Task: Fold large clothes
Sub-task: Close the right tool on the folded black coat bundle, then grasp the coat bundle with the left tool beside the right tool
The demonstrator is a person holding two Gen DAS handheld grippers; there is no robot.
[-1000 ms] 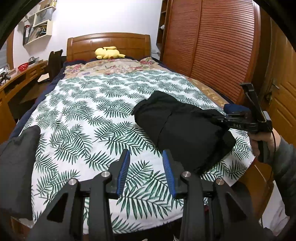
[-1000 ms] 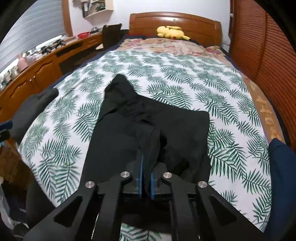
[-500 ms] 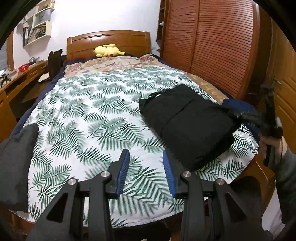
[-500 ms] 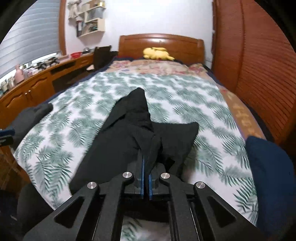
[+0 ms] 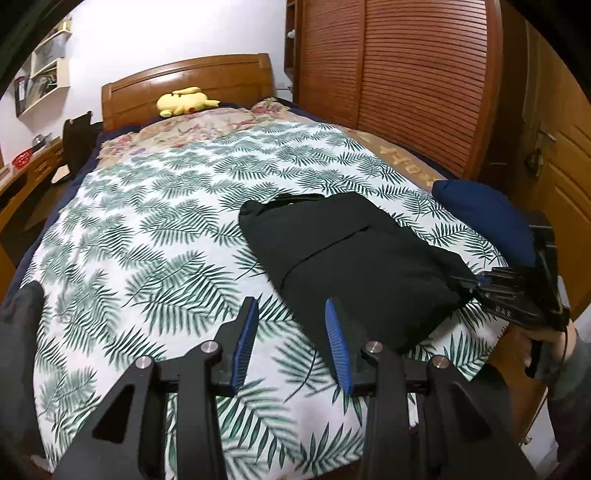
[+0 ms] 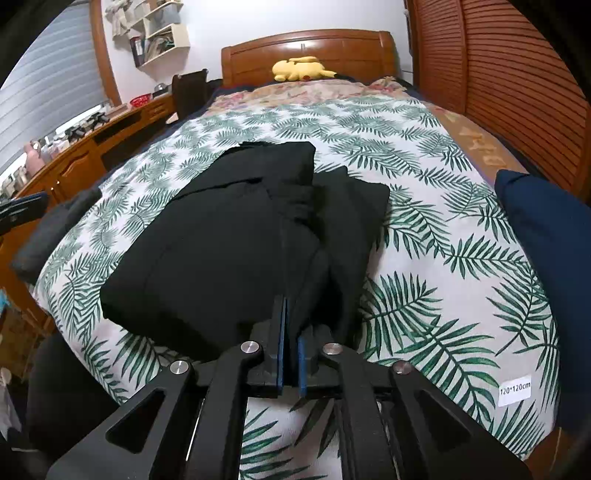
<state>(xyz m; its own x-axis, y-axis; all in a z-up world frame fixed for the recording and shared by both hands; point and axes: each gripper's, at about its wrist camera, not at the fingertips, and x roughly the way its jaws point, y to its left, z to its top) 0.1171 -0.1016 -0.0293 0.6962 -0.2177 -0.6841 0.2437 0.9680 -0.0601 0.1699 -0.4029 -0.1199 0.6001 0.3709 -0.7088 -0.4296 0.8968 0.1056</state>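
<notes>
A: Start with the room. A wide bed (image 5: pixel 155 229) fills both views, spread with a white cover printed in green palm fronds. A floral blanket (image 5: pixel 207 125) lies across its far end, under a wooden headboard (image 6: pixel 306 48).

B: And along the right side runs a slatted wooden wardrobe (image 5: pixel 399 81), close to the mattress. On the other side, a long wooden desk (image 6: pixel 88 147) stands by the window with small items crowded on top, and white wall shelves (image 6: pixel 162 33) hang above it.

A: Now the garment. The black folded garment (image 5: pixel 347 254) sits on the near right part of the bed, a thick bundle, close to the foot edge.

B: The right gripper (image 6: pixel 290 325) has its fingers clenched on a pinch of that black cloth at the near edge. The left gripper (image 5: pixel 291 328) hovers over the bare cover just left of the bundle, fingers spread apart, nothing between them.

A: What's around it? A navy cushion (image 6: pixel 546 251) rests at the right edge, just beside the garment. A dark grey bundle (image 6: pixel 55 229) lies at the left corner, well apart.

B: Smallest last: a yellow plush toy (image 5: pixel 184 101) lies against the headboard, and a red bowl (image 6: pixel 140 99) sits on the desk.
</notes>
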